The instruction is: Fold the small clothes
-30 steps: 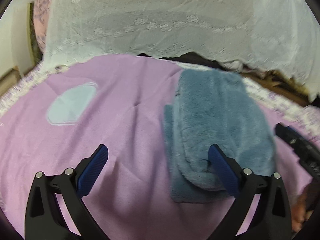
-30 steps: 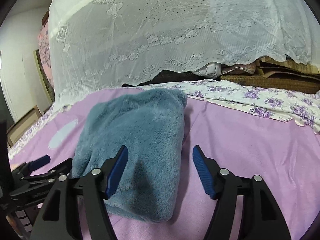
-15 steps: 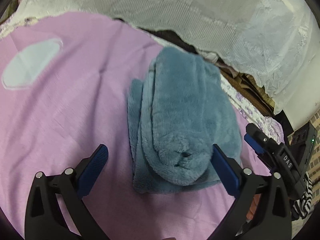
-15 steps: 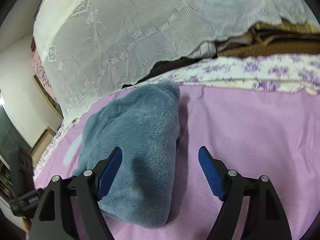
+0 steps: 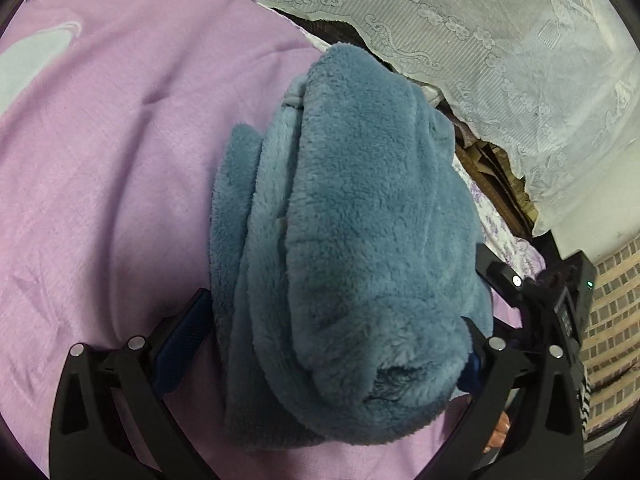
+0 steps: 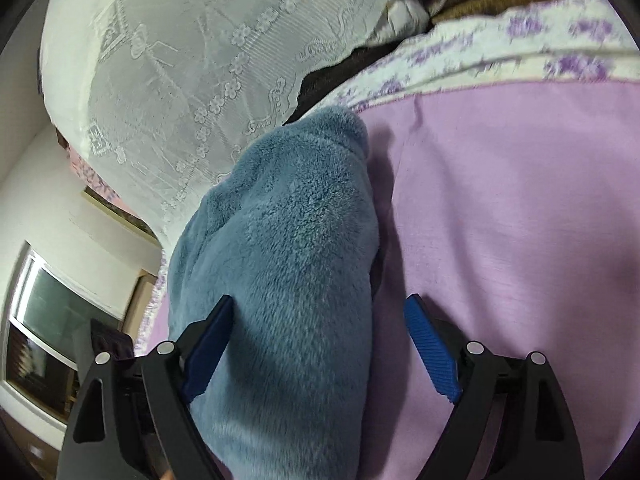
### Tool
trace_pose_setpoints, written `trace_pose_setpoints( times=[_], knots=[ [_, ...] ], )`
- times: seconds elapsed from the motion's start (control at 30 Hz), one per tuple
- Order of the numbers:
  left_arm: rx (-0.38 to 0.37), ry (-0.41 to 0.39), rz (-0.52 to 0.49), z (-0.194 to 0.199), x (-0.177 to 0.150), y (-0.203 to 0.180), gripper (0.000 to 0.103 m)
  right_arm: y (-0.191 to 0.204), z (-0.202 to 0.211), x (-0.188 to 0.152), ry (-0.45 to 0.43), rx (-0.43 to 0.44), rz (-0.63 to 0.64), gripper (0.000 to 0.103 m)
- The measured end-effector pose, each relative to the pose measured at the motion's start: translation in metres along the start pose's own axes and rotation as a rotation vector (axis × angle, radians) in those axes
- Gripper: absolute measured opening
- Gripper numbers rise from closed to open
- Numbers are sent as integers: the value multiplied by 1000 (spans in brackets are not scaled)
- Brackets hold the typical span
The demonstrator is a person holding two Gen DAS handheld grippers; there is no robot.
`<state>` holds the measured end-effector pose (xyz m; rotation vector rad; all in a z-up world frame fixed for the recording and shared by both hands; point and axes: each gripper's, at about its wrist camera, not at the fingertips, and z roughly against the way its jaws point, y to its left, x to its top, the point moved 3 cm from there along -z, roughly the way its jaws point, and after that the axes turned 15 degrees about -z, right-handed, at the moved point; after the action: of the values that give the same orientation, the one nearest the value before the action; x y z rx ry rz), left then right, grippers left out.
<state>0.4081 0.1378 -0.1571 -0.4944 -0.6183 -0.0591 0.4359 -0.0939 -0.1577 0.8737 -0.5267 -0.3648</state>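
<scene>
Fluffy blue garment [image 5: 352,216] folded in a thick bundle on the pink blanket [image 5: 104,152], near the white lace cover [image 5: 500,40] at the far side. Left gripper [image 5: 332,344] spread wide around its near end, pads beside it, not squeezing. Right gripper [image 6: 316,344] opening wider, bundle's right edge between its blue pads [image 6: 430,354], right pad clear of it.

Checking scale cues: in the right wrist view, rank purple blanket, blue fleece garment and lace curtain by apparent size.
1. purple blanket
2. blue fleece garment and lace curtain look alike; the garment's nearness makes ranking unsure.
</scene>
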Motion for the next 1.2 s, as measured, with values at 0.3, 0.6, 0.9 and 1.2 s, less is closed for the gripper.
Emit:
trace_pose_setpoints(
  times=[0.3, 0.6, 0.9, 1.2],
  knots=[
    [14, -14, -20, 1, 0, -6, 85, 9, -18, 0, 23, 19, 24, 79],
    [31, -55, -94, 9, -6, -19, 60, 16, -15, -8, 7, 14, 102, 62],
    [28, -72, -92, 15, -9, -19, 55, 22, -10, -11, -27, -3, 165, 60],
    [32, -47, -8, 3, -13, -2, 86, 13, -14, -6, 3, 9, 109, 66]
  ],
)
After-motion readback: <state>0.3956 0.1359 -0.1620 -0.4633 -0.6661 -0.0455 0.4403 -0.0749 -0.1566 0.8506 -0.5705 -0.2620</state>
